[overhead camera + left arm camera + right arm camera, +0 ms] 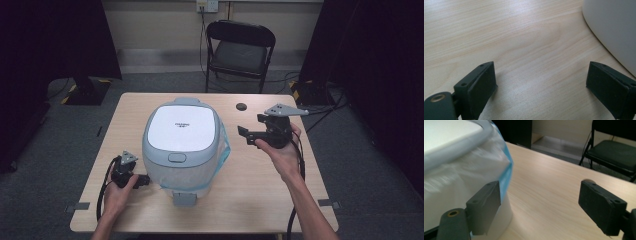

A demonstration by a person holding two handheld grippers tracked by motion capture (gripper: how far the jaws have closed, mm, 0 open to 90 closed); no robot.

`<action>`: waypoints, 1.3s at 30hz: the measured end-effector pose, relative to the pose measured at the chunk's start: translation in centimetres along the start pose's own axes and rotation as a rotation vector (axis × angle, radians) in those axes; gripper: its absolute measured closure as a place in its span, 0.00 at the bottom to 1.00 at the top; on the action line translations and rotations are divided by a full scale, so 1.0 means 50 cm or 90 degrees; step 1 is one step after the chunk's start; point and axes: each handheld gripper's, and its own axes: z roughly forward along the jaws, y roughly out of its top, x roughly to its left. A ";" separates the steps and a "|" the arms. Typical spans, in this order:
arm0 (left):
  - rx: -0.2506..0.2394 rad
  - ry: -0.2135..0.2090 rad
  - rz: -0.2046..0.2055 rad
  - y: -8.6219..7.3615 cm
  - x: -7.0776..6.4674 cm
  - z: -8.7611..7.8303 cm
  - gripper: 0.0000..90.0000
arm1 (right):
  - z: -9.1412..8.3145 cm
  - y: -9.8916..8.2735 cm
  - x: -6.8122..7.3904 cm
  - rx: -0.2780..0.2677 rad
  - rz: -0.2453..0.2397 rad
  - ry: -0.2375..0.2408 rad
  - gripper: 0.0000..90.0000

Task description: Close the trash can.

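A small white and pale-blue lidded bin [182,147] stands mid-table, its lid down, with a clear, blue-edged bag liner [224,147] bulging from under the lid. My left gripper [145,181] rests low on the table at the bin's left front, open, with bare wood between its jaws and the bin's wall [616,30] at the right of its view. My right gripper [242,133] hovers to the right of the bin, open, jaws pointing toward the bin. In the right gripper view the liner [474,172] and lid [451,137] lie close at left.
The wooden table [260,190] has a dark round cap [241,106] near its far edge. A black folding chair [239,50] stands beyond the table. Dark curtains hang at both sides. Cables trail from both grippers.
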 end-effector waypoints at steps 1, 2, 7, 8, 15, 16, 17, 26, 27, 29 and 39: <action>0.000 0.000 0.000 0.000 0.000 0.000 0.09 | 0.001 -0.013 -0.008 0.006 0.009 -0.005 0.19; 0.000 0.000 0.000 0.000 0.000 0.000 0.09 | 0.002 -0.020 -0.013 0.009 0.013 -0.007 0.19; 0.000 0.000 0.000 0.000 0.000 0.000 0.09 | 0.007 -0.078 -0.040 0.033 0.037 -0.029 0.18; 0.000 0.000 0.000 0.000 0.000 0.000 0.09 | 0.008 -0.086 -0.044 0.037 0.042 -0.031 0.18; 0.000 0.000 0.000 0.000 0.000 0.000 0.09 | 0.014 -0.160 -0.070 0.070 0.081 -0.047 0.18; 0.000 0.000 0.000 0.000 0.000 0.000 0.09 | 0.015 -0.168 -0.072 0.072 0.082 -0.047 0.18; 0.000 0.000 0.000 0.000 0.000 0.000 0.09 | 0.016 -0.179 -0.073 0.077 0.087 -0.048 0.18; 0.000 0.000 0.000 0.000 0.000 0.000 0.09 | 0.045 -0.277 -0.087 0.149 0.093 -0.088 0.18; 0.000 0.000 0.000 0.000 0.000 0.000 0.09 | 0.047 -0.290 -0.091 0.160 0.100 -0.088 0.18; 0.000 0.000 0.000 0.000 0.000 0.000 0.09 | 0.050 -0.307 -0.096 0.179 0.101 -0.097 0.18; 0.000 0.001 0.000 0.000 0.000 0.000 0.09 | 0.055 -0.355 -0.099 0.220 0.093 -0.138 0.17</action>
